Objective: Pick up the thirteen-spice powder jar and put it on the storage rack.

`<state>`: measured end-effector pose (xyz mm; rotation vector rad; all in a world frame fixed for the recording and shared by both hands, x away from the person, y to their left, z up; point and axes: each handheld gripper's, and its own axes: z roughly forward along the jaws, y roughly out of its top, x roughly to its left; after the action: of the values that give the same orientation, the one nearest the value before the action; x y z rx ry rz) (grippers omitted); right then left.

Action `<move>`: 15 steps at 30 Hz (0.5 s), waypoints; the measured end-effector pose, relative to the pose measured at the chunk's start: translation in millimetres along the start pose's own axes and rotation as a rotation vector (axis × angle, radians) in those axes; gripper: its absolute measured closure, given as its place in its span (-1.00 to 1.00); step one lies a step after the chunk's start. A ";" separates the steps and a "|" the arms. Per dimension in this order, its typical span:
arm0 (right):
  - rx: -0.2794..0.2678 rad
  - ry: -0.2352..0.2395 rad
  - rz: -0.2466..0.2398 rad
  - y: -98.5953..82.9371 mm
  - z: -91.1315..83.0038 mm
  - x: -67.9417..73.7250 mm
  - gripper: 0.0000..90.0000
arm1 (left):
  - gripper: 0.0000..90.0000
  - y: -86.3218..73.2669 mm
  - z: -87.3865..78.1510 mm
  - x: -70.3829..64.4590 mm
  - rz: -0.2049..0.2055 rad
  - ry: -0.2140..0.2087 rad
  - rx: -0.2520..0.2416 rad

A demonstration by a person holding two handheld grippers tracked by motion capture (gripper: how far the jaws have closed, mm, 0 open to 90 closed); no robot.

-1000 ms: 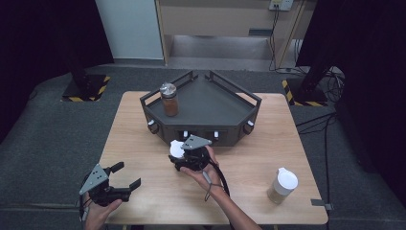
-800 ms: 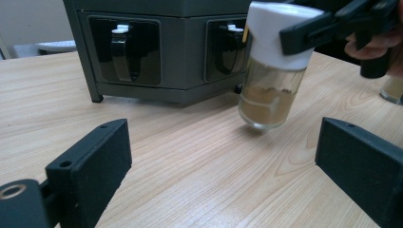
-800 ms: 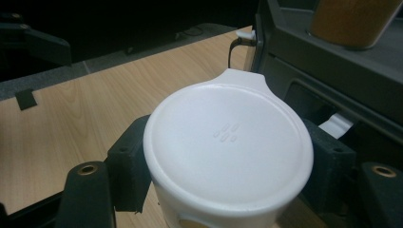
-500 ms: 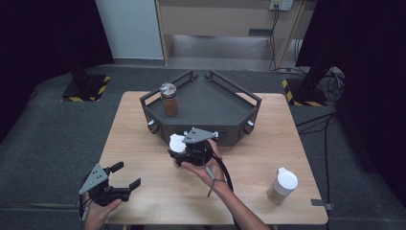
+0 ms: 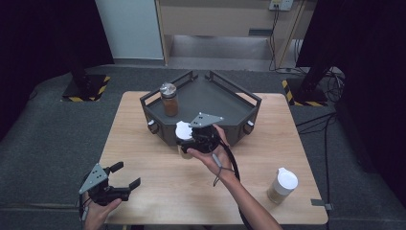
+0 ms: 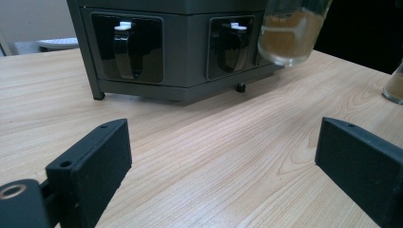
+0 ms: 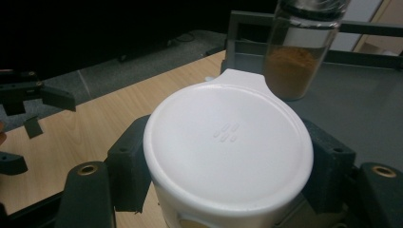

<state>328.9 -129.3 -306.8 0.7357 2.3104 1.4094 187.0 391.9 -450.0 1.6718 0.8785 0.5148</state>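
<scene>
My right gripper (image 5: 186, 137) is shut on a white-lidded jar (image 5: 182, 130) and holds it up at the front wall of the dark grey tray (image 5: 250, 98). In the right gripper view the white lid (image 7: 228, 142) sits between both jaws, with the tray's floor (image 7: 366, 104) just beyond. A jar of brown powder (image 5: 168, 99) with a metal lid stands upright in the tray's left part. My left gripper (image 5: 123, 176) rests low at the table's front left, open and holding nothing. In the left gripper view the held jar's base (image 6: 291, 35) hangs above the tabletop in front of the tray (image 6: 185, 52).
A second white-lidded jar (image 5: 282, 186) stands on the table at the front right, also seen as a jar (image 6: 395, 83) at the frame's edge. The tray's front wall carries recessed handles (image 6: 126, 50). Bare wooden tabletop (image 5: 163, 177) lies between the two grippers.
My right gripper has lifted the white-lidded jar and carried it away from the person toward the tray's front wall. The left gripper has stayed where it was.
</scene>
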 end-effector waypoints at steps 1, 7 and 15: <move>0.002 -0.005 0.006 3.9 -1.9 -2.4 -0.31 | -0.91 0.0 0.0 0.0 0.000 0.000 0.000; 0.002 -0.020 0.021 18.9 -8.9 -13.1 -0.31 | -0.91 -0.1 0.4 0.2 -0.001 0.000 0.000; 0.001 -0.059 0.037 43.2 -16.2 -27.9 -0.31 | -0.91 -0.5 0.5 0.8 -0.004 -0.002 -0.001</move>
<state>353.9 -141.0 -260.5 0.8132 2.2639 1.3826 187.8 392.3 -450.8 1.6686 0.8798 0.5113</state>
